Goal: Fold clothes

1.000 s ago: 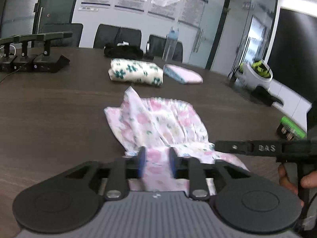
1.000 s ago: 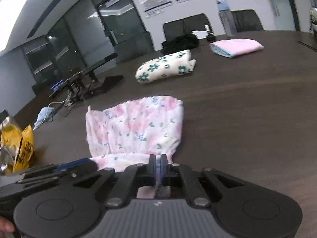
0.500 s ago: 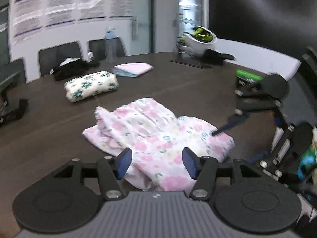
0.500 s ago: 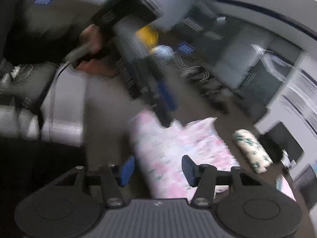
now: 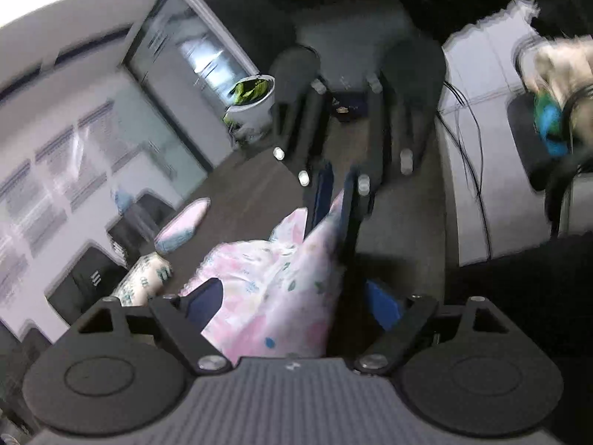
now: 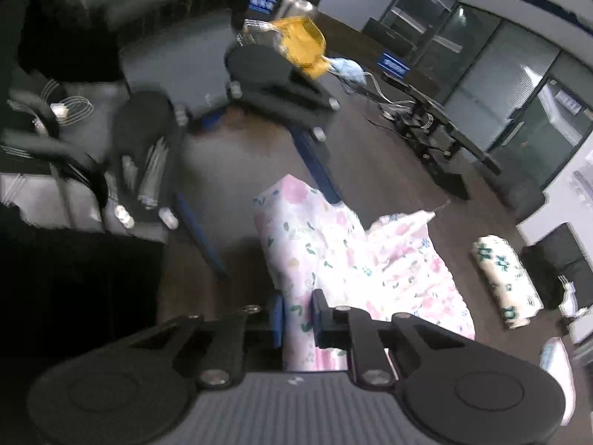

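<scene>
Both views blurred and tilted; I read them with care.

The pink flowered garment (image 6: 355, 259) lies bunched on the dark surface (image 6: 370, 155), in front of both my hands. Its long axis appears to run from my near side out toward the far right in the right wrist view, where a folded white flowered bundle (image 6: 506, 278) sits well apart. One near corner is lifted off the surface — a peak of cloth rising toward my right hand.

Right fingers (image 6: 298, 319): closing, and nearly together. A strip of the garment passes between the pads (image 6: 277, 319), which appear to press on it. The left view agrees: my right fingers (image 5: 335, 200) show there end-on, with the cloth peak (image 5: 318, 237) hanging from them.

Left fingers (image 5: 292, 300): opening, spread wide. The garment lies between them and runs on under the camera, but neither blue pad (image 5: 383, 304) presses on it. So the left holds nothing.

Judgement: the cloth is carried by the right hand alone, and the left is nearer the slack body of the garment. The coming move likely turns on where the left takes its new hold — on the edge lying just ahead and below, opposite the raised corner. Risk: with one grip only, the bunched layers may slide and spoil the fold line.

A folded pink-and-blue pile (image 5: 181, 222) lies on the far left in the left view, clear of the work.
</scene>
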Available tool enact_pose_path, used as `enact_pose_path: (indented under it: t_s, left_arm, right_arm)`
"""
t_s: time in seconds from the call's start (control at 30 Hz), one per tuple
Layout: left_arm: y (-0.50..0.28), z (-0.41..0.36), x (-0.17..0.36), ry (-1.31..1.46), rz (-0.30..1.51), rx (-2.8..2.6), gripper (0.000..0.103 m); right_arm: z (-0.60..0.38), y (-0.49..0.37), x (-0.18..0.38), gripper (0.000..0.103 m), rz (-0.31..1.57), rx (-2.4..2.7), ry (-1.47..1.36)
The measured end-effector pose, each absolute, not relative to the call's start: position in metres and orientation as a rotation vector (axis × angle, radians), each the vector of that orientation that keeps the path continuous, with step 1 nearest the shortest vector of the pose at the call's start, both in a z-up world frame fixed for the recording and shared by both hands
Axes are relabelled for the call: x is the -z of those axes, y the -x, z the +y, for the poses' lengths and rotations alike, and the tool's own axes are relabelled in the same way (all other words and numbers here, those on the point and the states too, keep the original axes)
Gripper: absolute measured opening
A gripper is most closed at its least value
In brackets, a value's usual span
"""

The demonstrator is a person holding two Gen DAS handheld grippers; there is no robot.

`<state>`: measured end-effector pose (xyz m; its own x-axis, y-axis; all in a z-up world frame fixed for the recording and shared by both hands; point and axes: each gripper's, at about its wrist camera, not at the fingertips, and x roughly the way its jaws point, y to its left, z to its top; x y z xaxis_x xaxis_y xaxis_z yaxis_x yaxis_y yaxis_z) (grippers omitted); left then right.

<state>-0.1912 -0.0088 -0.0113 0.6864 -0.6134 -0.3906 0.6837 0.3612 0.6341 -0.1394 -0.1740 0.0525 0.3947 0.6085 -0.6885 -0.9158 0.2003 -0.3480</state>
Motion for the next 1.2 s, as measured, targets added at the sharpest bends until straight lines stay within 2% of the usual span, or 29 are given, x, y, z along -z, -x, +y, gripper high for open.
enact_pose_path:
  t_s: [0.07, 0.1, 0.17, 0.2, 0.23, 0.3, 0.37, 0.4, 0.43, 0.5, 0.6, 0.67, 0.73, 0.77, 0.83, 0.97, 1.03, 1.1, 1.17, 1.2]
  left_arm:
    - [0.198, -0.015, 0.021, -0.965, 0.051, 0.842, 0.085]
    - [0.201, -0.017, 0.025, -1.000, 0.034, 0.847, 0.078]
    - [0.200, -0.019, 0.024, -1.009, 0.070, 0.894, 0.056]
    - [0.196, -0.018, 0.021, -0.984, 0.111, 0.928, 0.036]
    - [0.192, -0.017, 0.018, -0.958, 0.151, 0.961, 0.029]
    - [0.180, -0.015, 0.012, -0.887, 0.221, 1.006, 0.023]
    - [0.166, -0.009, 0.004, -0.793, 0.283, 1.040, 0.019]
    - [0.158, -0.003, -0.001, -0.728, 0.316, 1.067, 0.018]
    - [0.151, 0.001, -0.005, -0.677, 0.343, 1.093, 0.017]
    - [0.136, 0.009, -0.014, -0.578, 0.395, 1.141, 0.017]
    - [0.113, 0.018, -0.024, -0.449, 0.498, 1.201, 0.017]
    - [0.097, 0.021, -0.027, -0.391, 0.559, 1.221, 0.017]
    - [0.083, 0.024, -0.026, -0.323, 0.620, 1.229, 0.023]
    - [0.075, 0.030, -0.026, -0.250, 0.637, 1.217, 0.026]
    - [0.059, 0.044, -0.026, -0.103, 0.661, 1.185, 0.044]
    - [0.021, 0.071, -0.007, 0.244, 0.739, 1.059, 0.044]
    - [0.013, 0.074, 0.005, 0.348, 0.787, 0.951, 0.044]
    - [0.013, 0.072, 0.010, 0.362, 0.801, 0.873, 0.038]
    - [0.017, 0.072, 0.010, 0.382, 0.793, 0.786, 0.040]
    - [0.020, 0.073, 0.009, 0.393, 0.779, 0.740, 0.046]
  right_arm:
    - [-0.180, 0.148, -0.065, 0.014, 0.483, -1.185, 0.768]
    - [-0.184, 0.152, -0.070, 0.014, 0.499, -1.214, 0.748]
    - [-0.190, 0.156, -0.078, 0.014, 0.532, -1.250, 0.704]
    - [-0.194, 0.157, -0.081, 0.014, 0.549, -1.265, 0.682]
    - [-0.196, 0.155, -0.083, 0.014, 0.566, -1.274, 0.657]
    - [-0.201, 0.154, -0.085, 0.015, 0.584, -1.272, 0.619]
    - [-0.207, 0.153, -0.088, 0.023, 0.571, -1.248, 0.578]
    - [-0.211, 0.152, -0.088, 0.040, 0.559, -1.242, 0.558]
    - [-0.214, 0.153, -0.087, 0.066, 0.534, -1.230, 0.558]
    - [-0.214, 0.157, -0.072, 0.087, 0.452, -1.179, 0.634]
    - [-0.210, 0.160, -0.047, 0.079, 0.353, -1.113, 0.743]
    - [-0.208, 0.155, -0.034, 0.061, 0.369, -1.119, 0.742]
    - [-0.209, 0.144, -0.030, 0.029, 0.403, -1.113, 0.662]
    - [-0.212, 0.134, -0.030, 0.025, 0.448, -1.121, 0.583]
    - [-0.219, 0.110, -0.031, 0.023, 0.563, -1.131, 0.378]
    - [-0.242, 0.063, -0.026, 0.023, 0.743, -1.093, -0.008]
    - [-0.249, 0.043, -0.017, 0.027, 0.796, -1.025, -0.151]
    - [-0.255, 0.027, -0.010, 0.028, 0.847, -0.958, -0.263]
    - [-0.255, 0.024, -0.007, 0.033, 0.848, -0.900, -0.290]
    - [-0.254, 0.024, -0.006, 0.036, 0.842, -0.871, -0.293]
